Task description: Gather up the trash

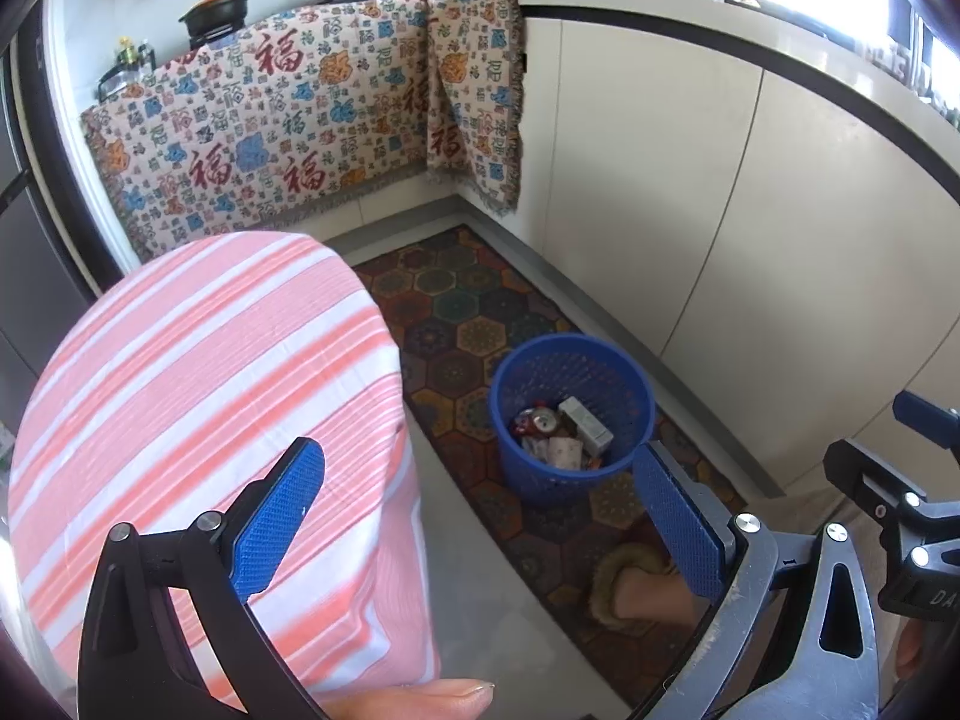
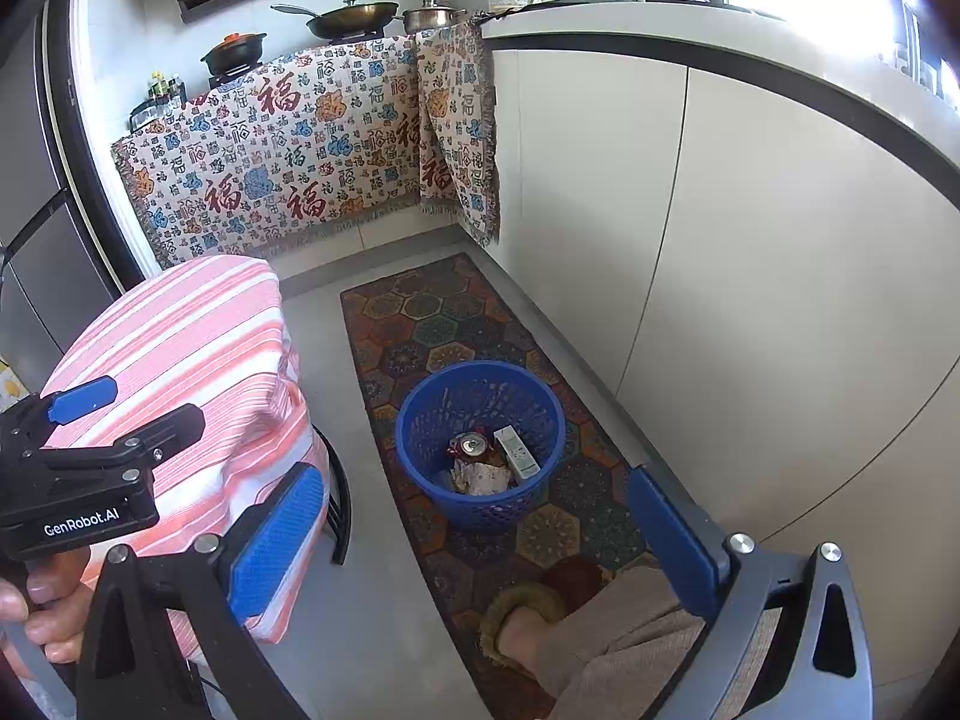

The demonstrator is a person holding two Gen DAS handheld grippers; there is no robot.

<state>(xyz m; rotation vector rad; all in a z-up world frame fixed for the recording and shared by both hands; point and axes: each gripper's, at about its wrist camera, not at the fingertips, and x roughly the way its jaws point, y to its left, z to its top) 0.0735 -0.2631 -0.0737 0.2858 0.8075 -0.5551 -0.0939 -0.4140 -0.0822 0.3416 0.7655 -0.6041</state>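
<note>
A blue mesh waste basket (image 1: 624, 384) stands on the patterned rug; it also shows in the right wrist view (image 2: 432, 414). Inside lie a crushed red can (image 1: 543, 420) (image 2: 471, 444), a white carton (image 1: 585, 425) (image 2: 517, 451) and crumpled paper (image 1: 561, 451) (image 2: 480, 477). My left gripper (image 1: 480, 516) is open and empty, held above the floor in front of the basket. My right gripper (image 2: 474, 540) is open and empty, also above and in front of the basket. The left gripper's body shows at the left of the right wrist view.
A round stool or table under a pink striped cloth (image 1: 198, 396) (image 2: 198, 360) stands left of the basket. White cabinets (image 1: 750, 228) (image 2: 750, 276) run along the right. A patterned cloth (image 1: 288, 132) hangs at the back. The person's slippered foot (image 1: 636, 591) (image 2: 528, 618) rests on the rug (image 2: 420, 318).
</note>
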